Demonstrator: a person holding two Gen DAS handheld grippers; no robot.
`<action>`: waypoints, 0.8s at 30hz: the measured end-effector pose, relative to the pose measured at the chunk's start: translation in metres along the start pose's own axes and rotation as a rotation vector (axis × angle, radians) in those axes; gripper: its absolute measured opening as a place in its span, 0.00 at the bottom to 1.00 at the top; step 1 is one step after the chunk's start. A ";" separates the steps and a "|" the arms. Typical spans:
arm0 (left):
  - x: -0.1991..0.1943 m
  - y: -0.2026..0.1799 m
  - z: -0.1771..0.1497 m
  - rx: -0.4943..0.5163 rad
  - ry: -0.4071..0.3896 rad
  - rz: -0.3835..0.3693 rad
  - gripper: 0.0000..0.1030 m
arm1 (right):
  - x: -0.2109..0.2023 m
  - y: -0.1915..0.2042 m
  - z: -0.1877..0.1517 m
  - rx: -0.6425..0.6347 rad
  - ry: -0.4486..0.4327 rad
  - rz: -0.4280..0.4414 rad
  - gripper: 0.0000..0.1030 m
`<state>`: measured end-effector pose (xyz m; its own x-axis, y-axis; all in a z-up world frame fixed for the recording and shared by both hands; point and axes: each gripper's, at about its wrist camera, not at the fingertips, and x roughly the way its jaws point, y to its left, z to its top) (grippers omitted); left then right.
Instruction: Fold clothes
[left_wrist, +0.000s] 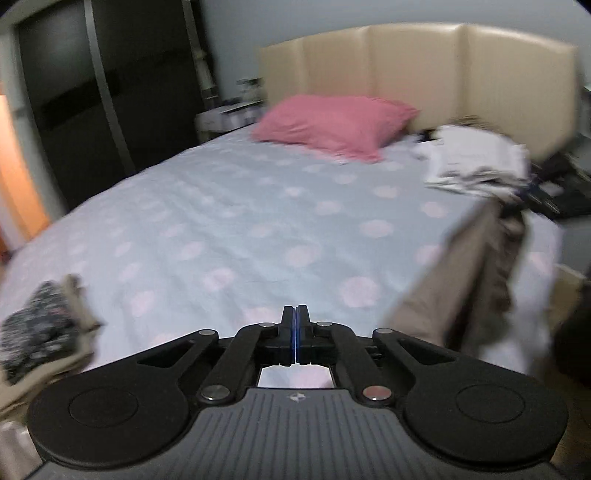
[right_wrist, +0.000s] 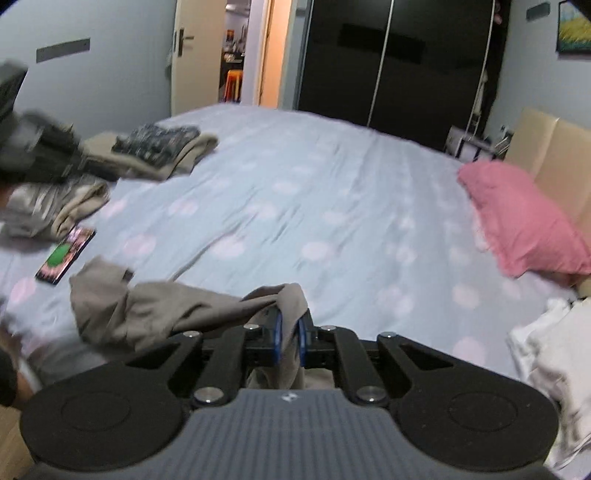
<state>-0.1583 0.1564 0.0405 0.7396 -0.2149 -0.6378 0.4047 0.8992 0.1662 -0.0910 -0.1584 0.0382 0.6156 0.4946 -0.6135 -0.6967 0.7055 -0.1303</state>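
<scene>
My right gripper (right_wrist: 290, 325) is shut on a taupe garment (right_wrist: 147, 314), which trails left over the bed's near edge. In the left wrist view the same taupe garment (left_wrist: 465, 273) hangs at the right, above the bed. My left gripper (left_wrist: 295, 314) is shut and empty, held over the pale blue dotted bedsheet (left_wrist: 240, 221). Folded clothes (right_wrist: 162, 151) are stacked at the bed's far left corner; they also show in the left wrist view (left_wrist: 40, 328) at lower left. An unsorted pile of white clothes (left_wrist: 476, 162) lies by the headboard.
A pink pillow (left_wrist: 332, 125) lies against the beige headboard (left_wrist: 443, 74). A phone (right_wrist: 66, 254) with a lit screen lies on the sheet near more crumpled clothes (right_wrist: 48, 206). A dark wardrobe (right_wrist: 399, 59) and an open door (right_wrist: 236, 51) stand beyond the bed.
</scene>
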 end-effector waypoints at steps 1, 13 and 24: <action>0.006 -0.010 -0.005 0.026 0.017 -0.005 0.12 | -0.002 -0.002 0.004 -0.004 -0.005 -0.002 0.10; 0.049 -0.153 -0.074 0.357 0.021 0.035 0.55 | -0.007 0.008 0.011 -0.021 -0.024 0.034 0.10; 0.103 -0.161 -0.086 0.433 0.140 0.165 0.01 | -0.019 0.006 0.006 0.005 -0.036 0.046 0.10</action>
<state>-0.1931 0.0222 -0.1167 0.7451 -0.0024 -0.6669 0.4966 0.6695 0.5525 -0.1046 -0.1606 0.0539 0.5962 0.5444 -0.5900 -0.7225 0.6843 -0.0987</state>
